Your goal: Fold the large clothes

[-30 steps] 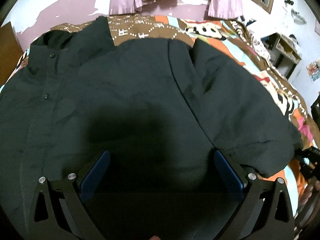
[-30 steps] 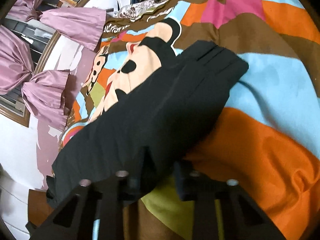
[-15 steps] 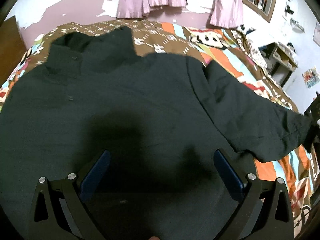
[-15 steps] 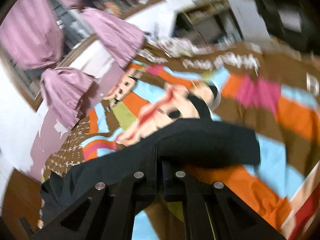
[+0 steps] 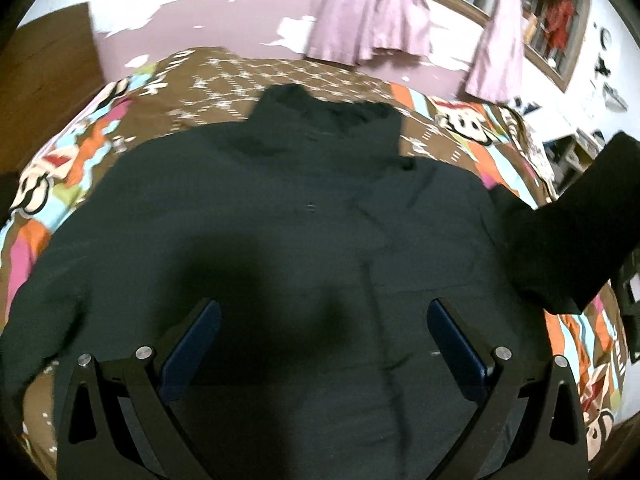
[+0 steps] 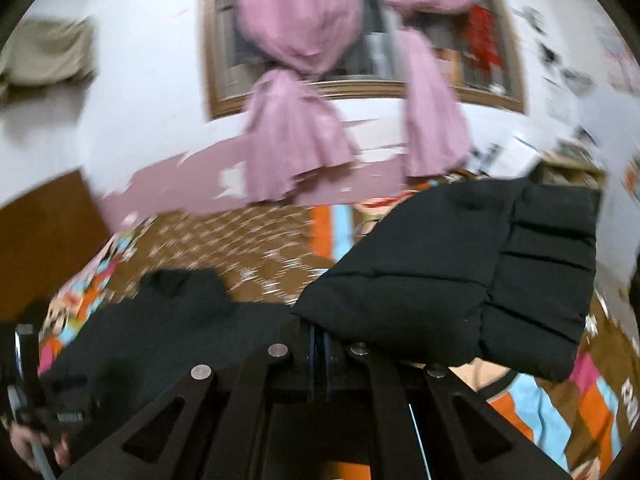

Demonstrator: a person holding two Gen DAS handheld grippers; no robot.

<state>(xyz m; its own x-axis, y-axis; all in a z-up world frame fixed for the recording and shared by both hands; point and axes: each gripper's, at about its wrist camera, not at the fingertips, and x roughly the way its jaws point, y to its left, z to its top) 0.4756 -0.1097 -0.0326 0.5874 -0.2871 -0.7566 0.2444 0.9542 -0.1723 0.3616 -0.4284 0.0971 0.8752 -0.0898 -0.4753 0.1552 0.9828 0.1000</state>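
Since a second ago the right tool [image 6: 318, 342] has risen off the bed, rolled upright and carried the sleeve [image 6: 472, 280] with it; the sleeve lay flat on the bedspread [image 6: 248, 248] then and now hangs in the air ahead of the tool and to its right. The jaws have just been closing and now stand pinched together on the sleeve's edge, blue pads all but touching. The left tool [image 5: 324, 340] has drawn back, so more of the black jacket [image 5: 260, 232] shows; its blue pads [image 5: 192, 344] stand wide apart over the jacket's body with nothing gripped between them.

The jacket lies spread on the bed, collar at the far end from both tools. From the left tool, the lifted sleeve [image 5: 568, 224] rises at the far right, blocking part of the bedspread and a shelf behind. Beyond the bed hang pink curtains [image 6: 296, 80] on a wooden-framed window. At the right tool's lower left, a hand [image 6: 36, 444] holds the other tool's body
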